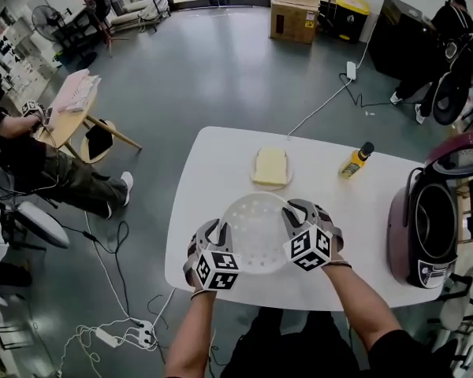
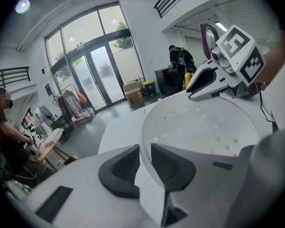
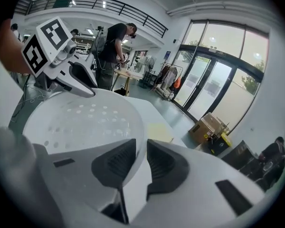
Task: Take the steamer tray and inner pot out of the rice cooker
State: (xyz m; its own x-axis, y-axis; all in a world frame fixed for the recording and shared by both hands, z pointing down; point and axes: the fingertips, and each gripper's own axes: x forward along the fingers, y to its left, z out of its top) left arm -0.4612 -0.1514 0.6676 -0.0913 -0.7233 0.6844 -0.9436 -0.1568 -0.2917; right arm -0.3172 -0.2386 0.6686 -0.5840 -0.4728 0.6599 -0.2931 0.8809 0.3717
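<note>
The white perforated steamer tray (image 1: 256,231) is held over the white table (image 1: 221,156), between both grippers. My left gripper (image 1: 219,235) is shut on the tray's left rim (image 2: 143,148), with the rim pinched between its dark pads. On the opposite side, my right gripper (image 1: 293,215) is shut on the right rim (image 3: 140,144). The dark red rice cooker (image 1: 433,227) stands open at the table's right edge, its inner pot (image 1: 435,220) dark inside. In the left gripper view the tray's bowl (image 2: 204,127) fills the middle, with the right gripper (image 2: 194,90) on its far rim.
A yellow sponge on a plate (image 1: 270,166) lies at the table's far middle. A yellow bottle (image 1: 355,161) lies further right. Cables and a power strip (image 1: 110,337) trail on the floor at left. People sit and stand around the room.
</note>
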